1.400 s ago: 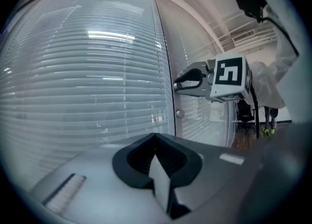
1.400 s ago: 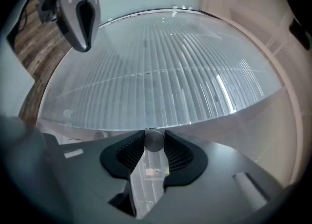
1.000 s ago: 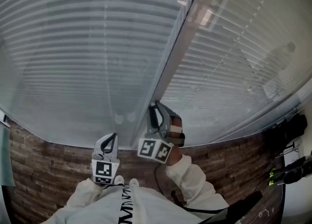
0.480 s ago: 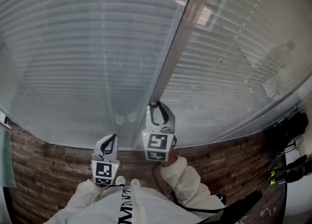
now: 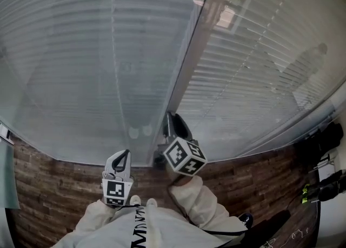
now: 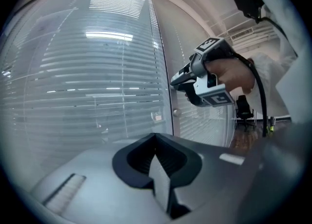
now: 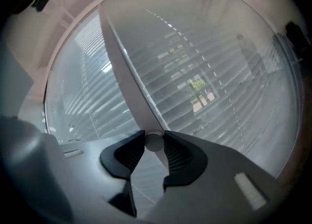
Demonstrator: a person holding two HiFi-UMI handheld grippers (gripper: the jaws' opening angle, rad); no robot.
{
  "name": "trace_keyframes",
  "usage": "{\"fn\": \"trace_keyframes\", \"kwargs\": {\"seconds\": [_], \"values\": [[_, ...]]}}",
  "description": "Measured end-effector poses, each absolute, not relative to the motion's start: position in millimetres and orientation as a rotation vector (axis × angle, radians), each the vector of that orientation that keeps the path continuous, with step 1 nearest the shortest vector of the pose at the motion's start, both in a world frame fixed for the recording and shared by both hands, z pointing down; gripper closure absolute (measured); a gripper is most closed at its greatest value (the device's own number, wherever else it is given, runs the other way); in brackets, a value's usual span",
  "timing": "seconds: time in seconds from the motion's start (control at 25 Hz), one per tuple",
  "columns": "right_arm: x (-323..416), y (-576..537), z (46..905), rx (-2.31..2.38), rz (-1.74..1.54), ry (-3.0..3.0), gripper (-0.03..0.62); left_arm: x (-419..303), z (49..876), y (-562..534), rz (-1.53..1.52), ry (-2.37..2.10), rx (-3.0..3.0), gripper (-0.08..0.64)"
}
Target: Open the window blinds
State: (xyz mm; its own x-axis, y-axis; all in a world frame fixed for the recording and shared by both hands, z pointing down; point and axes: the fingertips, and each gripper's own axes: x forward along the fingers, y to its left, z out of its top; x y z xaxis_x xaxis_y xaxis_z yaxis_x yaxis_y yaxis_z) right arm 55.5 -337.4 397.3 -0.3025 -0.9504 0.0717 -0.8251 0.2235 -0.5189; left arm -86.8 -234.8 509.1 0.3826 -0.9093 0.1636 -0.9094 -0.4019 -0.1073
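Two slatted blinds hang behind glass, the left blind (image 5: 81, 52) and the right blind (image 5: 259, 63), parted by a pale upright frame post (image 5: 189, 63). My right gripper (image 5: 170, 120) points at that post, and its jaws are shut on a small round knob (image 7: 154, 141) on it. In the left gripper view the right gripper (image 6: 176, 79) shows against the post, held by a hand. My left gripper (image 5: 123, 155) hangs lower left, short of the glass, shut with nothing in it; its pads (image 6: 158, 169) meet.
A second small knob (image 6: 176, 112) sits lower on the post. Two cord ends (image 5: 139, 131) hang inside the left pane. The wooden floor (image 5: 48, 198) runs below the glass. Dark gear (image 5: 319, 139) lies at the right and an office chair (image 6: 242, 108) stands beyond.
The right gripper has rolled about its own axis on the knob, so its marker cube shows other faces. The left blind's slats look darker and more see-through. The left gripper has stayed put.
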Motion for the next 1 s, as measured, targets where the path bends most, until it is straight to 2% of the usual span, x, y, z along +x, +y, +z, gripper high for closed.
{"fn": "trace_keyframes", "kwargs": {"seconds": [0.2, 0.52, 1.0], "values": [[59.2, -338.1, 399.6, -1.468, -0.936, 2.026, 0.466, -87.4, 512.1, -233.4, 0.319, -1.712, 2.61, 0.56], [63.0, -337.4, 403.6, -1.232, -1.148, 1.717, 0.469, -86.5, 512.1, -230.2, 0.335, -1.7, 2.619, 0.56], [64.4, -337.3, 405.0, -1.14, -1.181, 1.644, 0.469, -86.7, 513.8, -225.9, 0.352, -1.689, 2.629, 0.56]]}}
